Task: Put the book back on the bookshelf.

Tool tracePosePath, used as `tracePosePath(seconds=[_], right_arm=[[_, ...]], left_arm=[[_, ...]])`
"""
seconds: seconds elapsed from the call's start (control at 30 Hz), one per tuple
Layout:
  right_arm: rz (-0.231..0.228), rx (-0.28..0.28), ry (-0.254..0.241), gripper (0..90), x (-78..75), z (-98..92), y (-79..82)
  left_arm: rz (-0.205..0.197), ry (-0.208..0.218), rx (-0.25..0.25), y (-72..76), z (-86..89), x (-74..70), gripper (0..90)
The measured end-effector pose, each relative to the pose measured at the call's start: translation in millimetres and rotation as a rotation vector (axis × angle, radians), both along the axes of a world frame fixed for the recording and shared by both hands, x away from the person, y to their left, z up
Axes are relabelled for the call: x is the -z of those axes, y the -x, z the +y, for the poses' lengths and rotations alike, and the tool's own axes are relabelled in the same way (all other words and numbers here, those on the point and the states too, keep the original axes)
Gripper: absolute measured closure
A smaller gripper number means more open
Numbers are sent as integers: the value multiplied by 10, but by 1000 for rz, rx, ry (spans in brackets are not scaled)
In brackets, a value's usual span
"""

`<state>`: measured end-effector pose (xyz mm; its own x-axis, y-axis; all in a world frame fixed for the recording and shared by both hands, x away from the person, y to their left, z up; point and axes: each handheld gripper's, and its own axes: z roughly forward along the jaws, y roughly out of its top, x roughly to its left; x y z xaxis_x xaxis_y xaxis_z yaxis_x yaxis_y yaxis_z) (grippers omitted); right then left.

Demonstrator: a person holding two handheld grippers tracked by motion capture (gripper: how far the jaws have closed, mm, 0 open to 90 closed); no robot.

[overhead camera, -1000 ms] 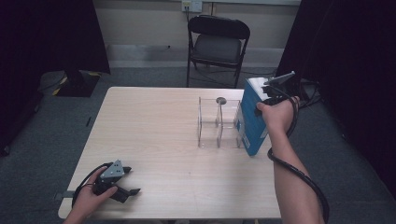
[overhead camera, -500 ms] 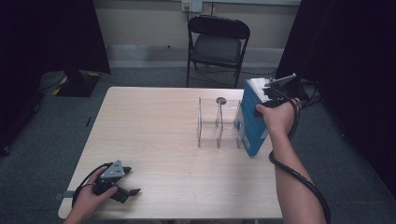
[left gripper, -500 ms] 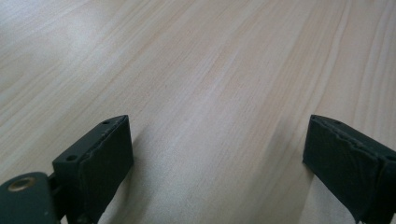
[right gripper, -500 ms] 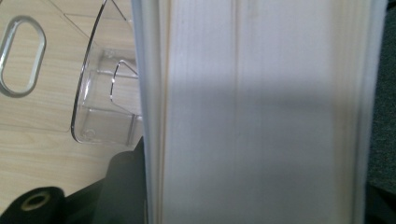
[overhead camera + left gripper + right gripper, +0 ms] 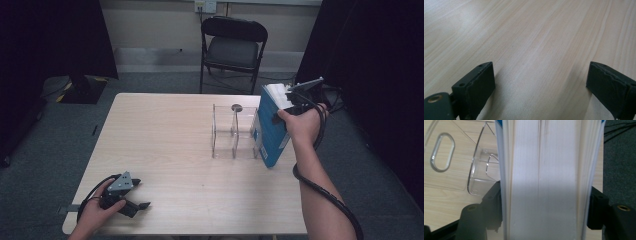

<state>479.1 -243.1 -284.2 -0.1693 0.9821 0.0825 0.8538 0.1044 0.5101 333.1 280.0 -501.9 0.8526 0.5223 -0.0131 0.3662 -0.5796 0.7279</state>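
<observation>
Jaws of the right gripper (image 5: pixel 295 100) straddle the top edge of the blue book (image 5: pixel 272 131) and have just been opening; whether the pads press cannot be told. Book stands upright at the tabletop's (image 5: pixel 165 145) right edge, against the clear rack (image 5: pixel 234 131). Right forearm reaches forward. Left gripper (image 5: pixel 131 197) rests near-left, jaws wide, empty.

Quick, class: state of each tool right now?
Left tool: open, holding nothing, low over the table.
Right tool: its jaws have just been opening, either side of the upright blue book; grip cannot be told.
</observation>
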Motion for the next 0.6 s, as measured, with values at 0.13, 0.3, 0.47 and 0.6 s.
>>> tracePosePath(seconds=[0.13, 0.3, 0.47, 0.6], right_arm=[[-16, -11, -2, 289, -71, -5, 29], [-20, -51, 8, 255, -96, 15, 50], [-31, -47, -2, 228, -81, 10, 113], [-52, -41, -35, 219, -65, -39, 191]], left_arm=[[0, 0, -1, 1, 0, 0, 78], [0, 0, -2, 2, -1, 0, 78], [0, -8, -8, 7, -6, -3, 73], [0, 3, -3, 3, -10, 5, 67]])
